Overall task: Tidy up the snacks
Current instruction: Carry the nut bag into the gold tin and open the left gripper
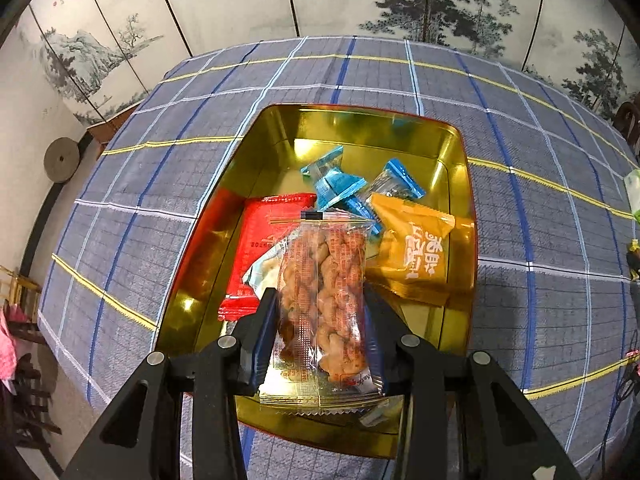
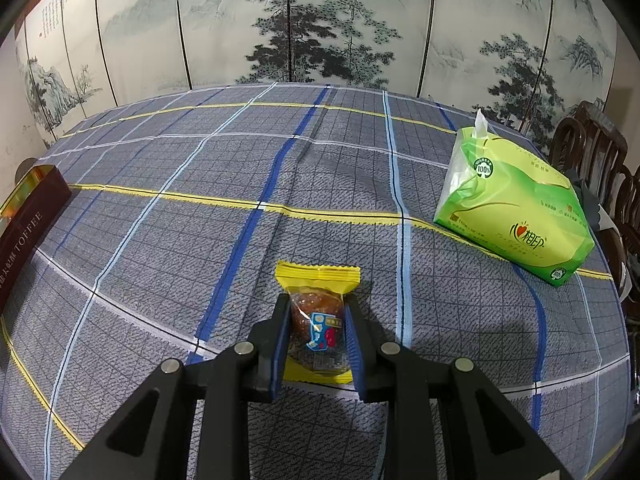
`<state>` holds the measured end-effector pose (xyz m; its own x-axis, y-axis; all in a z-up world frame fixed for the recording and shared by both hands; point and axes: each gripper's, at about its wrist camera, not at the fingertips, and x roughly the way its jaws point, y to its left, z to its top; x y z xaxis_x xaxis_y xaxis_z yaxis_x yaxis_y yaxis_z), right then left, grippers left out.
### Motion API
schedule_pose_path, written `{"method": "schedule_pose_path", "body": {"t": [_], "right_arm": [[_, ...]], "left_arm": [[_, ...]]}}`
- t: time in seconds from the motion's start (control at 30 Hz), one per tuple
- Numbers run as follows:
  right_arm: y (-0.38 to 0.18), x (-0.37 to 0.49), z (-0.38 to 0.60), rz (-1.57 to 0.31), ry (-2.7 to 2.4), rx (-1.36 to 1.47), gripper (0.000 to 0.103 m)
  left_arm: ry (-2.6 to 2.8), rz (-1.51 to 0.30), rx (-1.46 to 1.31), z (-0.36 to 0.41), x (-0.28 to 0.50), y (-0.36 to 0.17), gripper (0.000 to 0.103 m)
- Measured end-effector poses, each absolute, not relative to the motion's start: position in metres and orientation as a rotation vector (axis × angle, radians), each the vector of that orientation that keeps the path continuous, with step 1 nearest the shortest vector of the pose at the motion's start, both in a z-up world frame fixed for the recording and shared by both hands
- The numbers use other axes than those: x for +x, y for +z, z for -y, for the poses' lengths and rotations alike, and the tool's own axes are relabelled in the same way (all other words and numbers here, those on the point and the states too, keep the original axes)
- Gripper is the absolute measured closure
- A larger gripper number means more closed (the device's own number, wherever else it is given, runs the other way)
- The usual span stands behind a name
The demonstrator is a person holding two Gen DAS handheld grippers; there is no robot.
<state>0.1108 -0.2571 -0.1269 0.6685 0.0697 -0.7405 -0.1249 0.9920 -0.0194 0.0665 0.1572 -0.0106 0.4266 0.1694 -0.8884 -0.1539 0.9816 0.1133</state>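
Note:
My left gripper [image 1: 320, 300] is shut on a clear packet of twisted brown snacks [image 1: 324, 300], held over the near half of a gold tin [image 1: 256, 152]. Inside the tin lie a red packet [image 1: 260, 240], two blue-ended clear packets [image 1: 340, 188], an orange packet [image 1: 416, 252] and a pale packet [image 1: 264, 268] partly under the held one. My right gripper [image 2: 316, 312] is shut on a yellow-ended packet with a brown sweet [image 2: 318, 312], low over the plaid tablecloth [image 2: 200, 200]. The tin's dark red side [image 2: 28, 216] shows at the left edge of the right wrist view.
A green tissue pack [image 2: 516, 208] lies on the table's right side. Dark wooden chairs [image 2: 592, 148] stand past the right edge. A painted folding screen [image 2: 320, 20] closes the back. A chair and pink cloth [image 1: 12, 340] sit left of the table.

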Motion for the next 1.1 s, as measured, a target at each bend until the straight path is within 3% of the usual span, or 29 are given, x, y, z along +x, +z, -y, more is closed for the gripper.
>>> {"method": "schedule_pose_path", "body": {"t": [0.33,0.53,0.63,1.1], "right_arm": [[-0.126,0.11,0.257,-0.831,0.108,-0.075,0.077],[-0.126,0.11,0.257,-0.831,0.108,-0.075,0.077],[-0.126,0.11,0.257,-0.831,0.108,-0.075,0.077],[-0.126,0.11,0.257,-0.831,0.104,-0.082,0.077]], "left_arm": [[0.201,-1.107,0.029,-0.158,0.068,-0.011,0.064],[0.193,-1.095,0.023,-0.158,0.066,-0.006,0.045],[0.189,-1.082,0.033,-0.155,0.066,-0.002,0.04],[0.163,-1.01,-0.013,-0.157,0.051,0.03,0.032]]}}
